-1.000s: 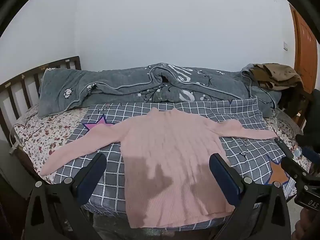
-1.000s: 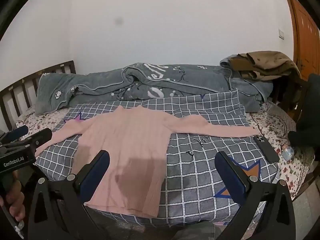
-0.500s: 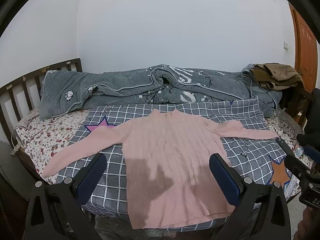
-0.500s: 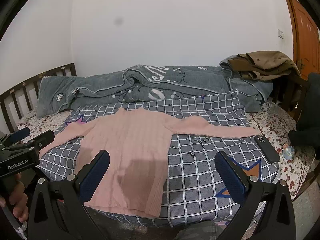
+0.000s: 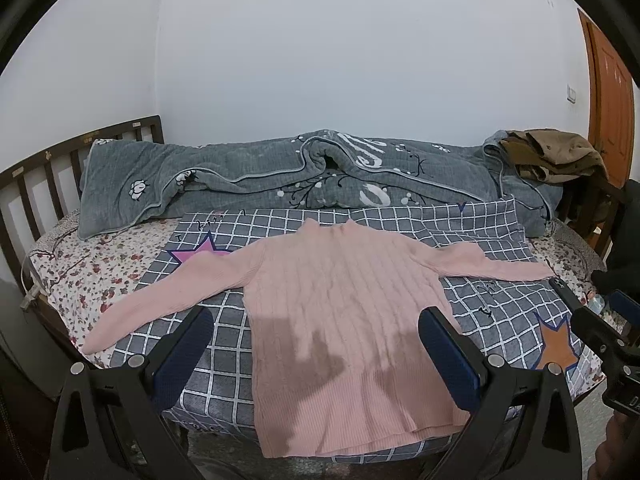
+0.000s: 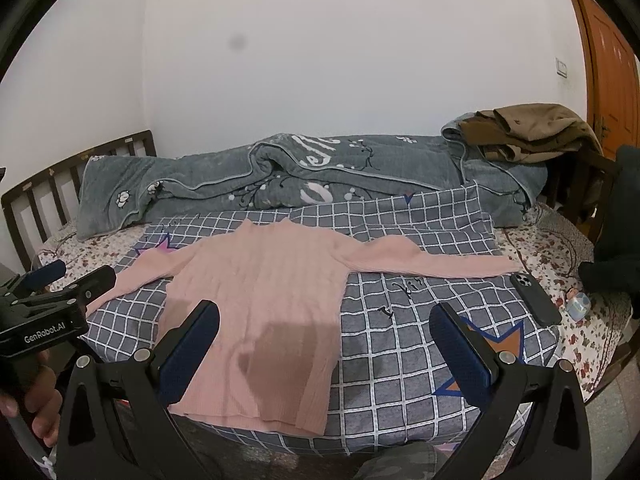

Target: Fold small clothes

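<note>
A pink ribbed sweater (image 5: 340,312) (image 6: 264,296) lies flat and face up on a grey checked blanket (image 5: 492,296) (image 6: 404,320), both sleeves spread out to the sides and its hem at the bed's near edge. My left gripper (image 5: 316,336) hovers open in front of the hem, holding nothing. My right gripper (image 6: 326,332) is open too, held off the bed's near edge above the sweater's right hem corner. Each gripper shows at the edge of the other's view: the left gripper (image 6: 64,284) and the right gripper (image 5: 600,328).
A rolled grey quilt (image 5: 280,184) lies along the wall side of the bed. Brown clothes (image 6: 532,132) are piled at the right end. A black phone (image 6: 536,298) and a small pale object (image 6: 576,304) lie right of the sweater. The wooden headboard (image 5: 36,184) is at left.
Both grippers have drawn back and risen slightly, so the bed sits a little lower and farther in both views. The sweater has not moved.
</note>
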A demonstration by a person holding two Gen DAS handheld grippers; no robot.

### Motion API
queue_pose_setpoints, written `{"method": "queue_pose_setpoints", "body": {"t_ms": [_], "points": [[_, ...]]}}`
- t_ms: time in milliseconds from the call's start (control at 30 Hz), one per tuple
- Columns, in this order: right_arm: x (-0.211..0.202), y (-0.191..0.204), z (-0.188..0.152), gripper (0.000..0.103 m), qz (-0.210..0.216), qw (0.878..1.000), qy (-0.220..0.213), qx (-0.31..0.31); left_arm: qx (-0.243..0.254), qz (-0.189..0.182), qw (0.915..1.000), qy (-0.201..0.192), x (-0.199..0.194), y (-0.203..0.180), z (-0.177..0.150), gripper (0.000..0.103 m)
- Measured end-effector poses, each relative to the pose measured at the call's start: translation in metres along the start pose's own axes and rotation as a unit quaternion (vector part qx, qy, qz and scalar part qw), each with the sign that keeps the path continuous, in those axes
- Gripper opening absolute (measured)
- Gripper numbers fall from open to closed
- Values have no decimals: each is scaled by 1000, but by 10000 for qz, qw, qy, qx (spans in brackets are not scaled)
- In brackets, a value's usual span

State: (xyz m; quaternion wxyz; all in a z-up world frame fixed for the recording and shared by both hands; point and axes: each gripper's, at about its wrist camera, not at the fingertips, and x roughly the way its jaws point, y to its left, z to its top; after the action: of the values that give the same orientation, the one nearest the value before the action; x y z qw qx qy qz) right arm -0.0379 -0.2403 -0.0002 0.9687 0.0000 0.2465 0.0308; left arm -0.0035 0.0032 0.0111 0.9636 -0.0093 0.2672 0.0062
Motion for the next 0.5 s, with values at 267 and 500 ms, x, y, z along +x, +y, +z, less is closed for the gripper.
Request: {"method": "queue_pose_setpoints", "body": {"t_ms": [267, 500], "points": [[-1, 1, -1, 103, 8, 10000, -5, -3, 1, -1, 10000, -5, -1, -1, 0, 103], [-2, 3, 0, 103, 18, 10000, -16, -8, -3, -10, 10000, -12, -1, -2, 0, 103]]}}
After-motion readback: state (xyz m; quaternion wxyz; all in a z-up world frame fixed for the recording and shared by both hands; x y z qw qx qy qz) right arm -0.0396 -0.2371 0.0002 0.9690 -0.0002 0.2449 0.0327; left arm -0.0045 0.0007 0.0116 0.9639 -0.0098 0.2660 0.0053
